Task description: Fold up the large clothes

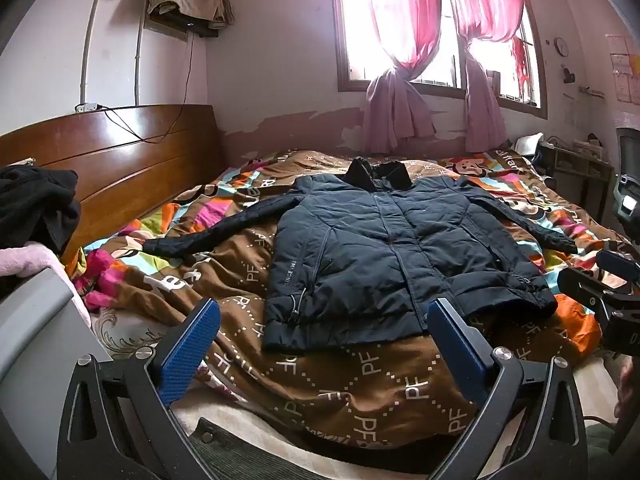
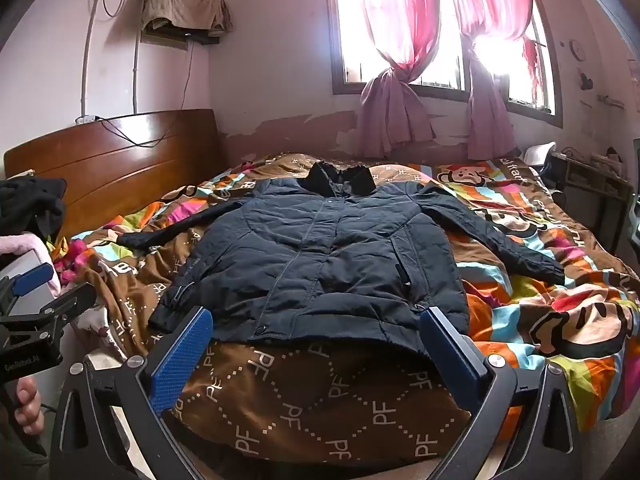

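— Navy padded jacket [image 1: 384, 248]: where does it lie?
— Spread flat, front up, mid-frame on the patterned quilt [image 1: 340, 392] of the bed, sleeves out to both sides.
— And the fingers?
— Left gripper [image 1: 324, 340] and right gripper [image 2: 316, 344] both spread wide near the hem, holding nothing.

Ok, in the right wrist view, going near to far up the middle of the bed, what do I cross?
Right gripper, jaws open → brown PF quilt → jacket hem → jacket body → jacket collar → peeling wall → knotted pink curtains.
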### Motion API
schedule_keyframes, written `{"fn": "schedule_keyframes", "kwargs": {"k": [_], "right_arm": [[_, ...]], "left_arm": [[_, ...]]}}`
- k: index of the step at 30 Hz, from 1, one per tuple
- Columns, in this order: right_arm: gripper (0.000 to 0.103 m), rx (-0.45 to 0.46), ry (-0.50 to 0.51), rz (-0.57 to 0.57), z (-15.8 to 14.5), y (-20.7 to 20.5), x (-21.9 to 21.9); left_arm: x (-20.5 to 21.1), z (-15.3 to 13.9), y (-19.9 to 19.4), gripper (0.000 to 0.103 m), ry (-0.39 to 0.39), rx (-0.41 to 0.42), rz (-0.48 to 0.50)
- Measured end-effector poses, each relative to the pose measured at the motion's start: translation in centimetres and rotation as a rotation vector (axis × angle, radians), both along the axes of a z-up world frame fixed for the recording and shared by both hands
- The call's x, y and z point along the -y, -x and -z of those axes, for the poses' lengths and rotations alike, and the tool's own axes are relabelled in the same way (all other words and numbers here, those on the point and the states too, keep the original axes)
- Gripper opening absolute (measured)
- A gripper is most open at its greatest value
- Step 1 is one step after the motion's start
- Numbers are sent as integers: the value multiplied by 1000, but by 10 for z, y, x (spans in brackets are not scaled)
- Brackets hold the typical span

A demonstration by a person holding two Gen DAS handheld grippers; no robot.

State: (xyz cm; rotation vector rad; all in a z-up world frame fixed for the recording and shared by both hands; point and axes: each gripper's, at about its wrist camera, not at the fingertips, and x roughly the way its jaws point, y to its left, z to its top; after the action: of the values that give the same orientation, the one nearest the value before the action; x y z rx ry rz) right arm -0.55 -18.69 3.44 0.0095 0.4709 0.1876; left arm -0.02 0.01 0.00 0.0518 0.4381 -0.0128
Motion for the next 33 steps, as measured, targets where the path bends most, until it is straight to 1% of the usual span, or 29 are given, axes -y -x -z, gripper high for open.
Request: {"fn": "schedule_keyframes", "kwargs": {"k": [33], "right_arm": [[103, 0, -6, -5, 3, 0, -1]], "left_arm": [[0, 0, 0, 101, -4, -3, 0]]}}
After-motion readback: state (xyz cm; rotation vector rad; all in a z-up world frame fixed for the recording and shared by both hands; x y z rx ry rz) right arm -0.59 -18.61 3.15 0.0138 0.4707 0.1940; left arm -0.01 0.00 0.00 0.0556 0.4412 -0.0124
